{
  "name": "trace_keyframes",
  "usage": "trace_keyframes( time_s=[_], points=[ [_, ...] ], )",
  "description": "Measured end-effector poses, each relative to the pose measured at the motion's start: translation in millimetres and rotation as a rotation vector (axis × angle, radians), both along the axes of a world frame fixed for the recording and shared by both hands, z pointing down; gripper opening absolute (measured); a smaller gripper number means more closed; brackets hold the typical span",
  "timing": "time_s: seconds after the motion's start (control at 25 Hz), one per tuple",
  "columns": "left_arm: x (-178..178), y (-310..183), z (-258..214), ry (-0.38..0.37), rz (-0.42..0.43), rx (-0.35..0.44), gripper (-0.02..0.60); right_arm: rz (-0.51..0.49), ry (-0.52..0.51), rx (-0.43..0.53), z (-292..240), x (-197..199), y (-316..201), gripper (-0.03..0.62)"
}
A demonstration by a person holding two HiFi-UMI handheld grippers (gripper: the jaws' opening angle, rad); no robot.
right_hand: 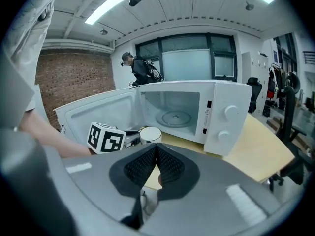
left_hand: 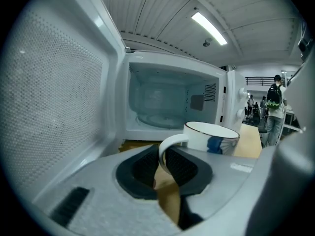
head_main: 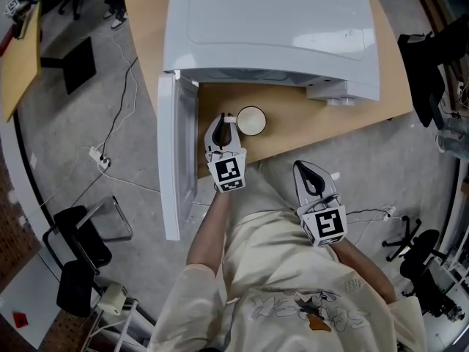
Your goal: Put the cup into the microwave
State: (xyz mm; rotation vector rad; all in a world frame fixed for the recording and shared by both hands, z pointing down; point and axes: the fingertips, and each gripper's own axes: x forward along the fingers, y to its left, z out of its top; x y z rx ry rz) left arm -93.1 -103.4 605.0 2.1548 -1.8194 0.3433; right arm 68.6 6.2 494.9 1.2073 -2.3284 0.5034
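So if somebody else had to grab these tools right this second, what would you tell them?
Left gripper: shut on the handle of the cup.
Right gripper: jaws together, empty, held back off the table.
Cup: just outside the microwave, over the table. The door is wide open and nothing is inside.
Done: door open, cup gripped.
Left: carry the cup onto the turntable and let go.
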Motion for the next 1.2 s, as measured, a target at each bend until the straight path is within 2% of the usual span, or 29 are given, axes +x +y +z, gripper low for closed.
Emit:
trace_keyframes(
  time_s=[0.32, 0.52, 0.88, 1.2],
  points=[
    [-1, 4, -22, 0.072, -0.036, 0.013, 0.048, 0.030, -0.031, 0.051, 7, -22, -28, 0.006],
    [-2, -6, -41, 0.088, -0.074, 0.025, 0.049, 0.024, -0.054, 0.066, 1, -29, -37, 0.006],
    [-4, -54, -73, 0.098, -0.179, 0.064, 0.049, 0.032, -0.084, 0.083, -8, -26, -47, 0.006],
    [-8, -106, -55, 0.108, -0.277, 0.011, 0.051, 0.036, -0.078, 0.072, -10, -20, -51, 0.006]
  ],
)
